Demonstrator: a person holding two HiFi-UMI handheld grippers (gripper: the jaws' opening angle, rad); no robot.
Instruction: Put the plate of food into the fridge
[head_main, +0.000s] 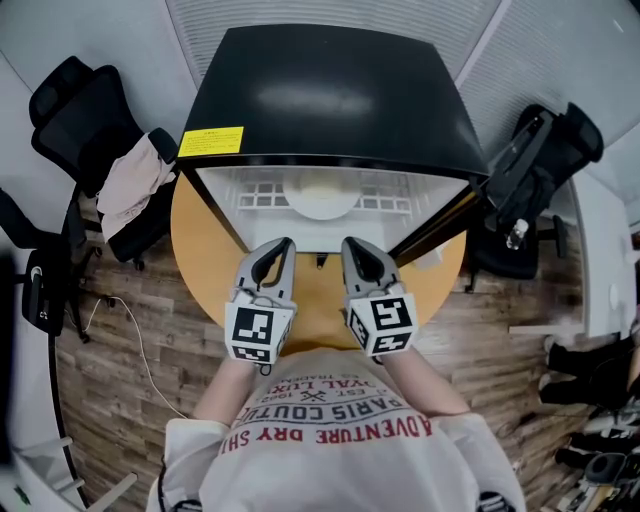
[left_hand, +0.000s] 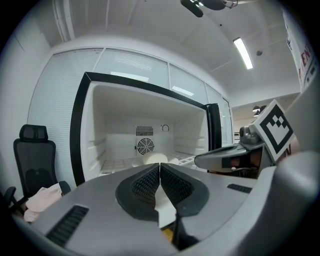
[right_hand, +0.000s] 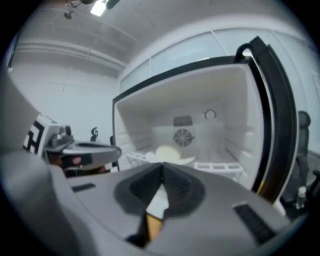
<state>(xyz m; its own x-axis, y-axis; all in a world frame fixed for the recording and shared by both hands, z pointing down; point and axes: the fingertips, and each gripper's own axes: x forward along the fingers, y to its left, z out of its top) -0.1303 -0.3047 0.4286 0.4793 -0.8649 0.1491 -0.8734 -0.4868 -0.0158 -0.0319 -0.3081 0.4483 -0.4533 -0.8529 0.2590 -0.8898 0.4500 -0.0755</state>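
The white plate of food (head_main: 321, 194) rests on the wire shelf inside the open black fridge (head_main: 330, 90). It also shows as a pale mound (left_hand: 155, 158) in the left gripper view and in the right gripper view (right_hand: 170, 153). My left gripper (head_main: 284, 248) and right gripper (head_main: 351, 246) hover side by side over the round wooden table (head_main: 200, 250), just in front of the fridge opening. Both are shut with nothing held, their jaws touching at the tips.
The fridge door (head_main: 440, 225) swings open to the right. Black office chairs stand at left (head_main: 70, 110) and right (head_main: 545, 160), the left one draped with pink cloth (head_main: 135, 185). A cable (head_main: 130, 330) lies on the wood floor.
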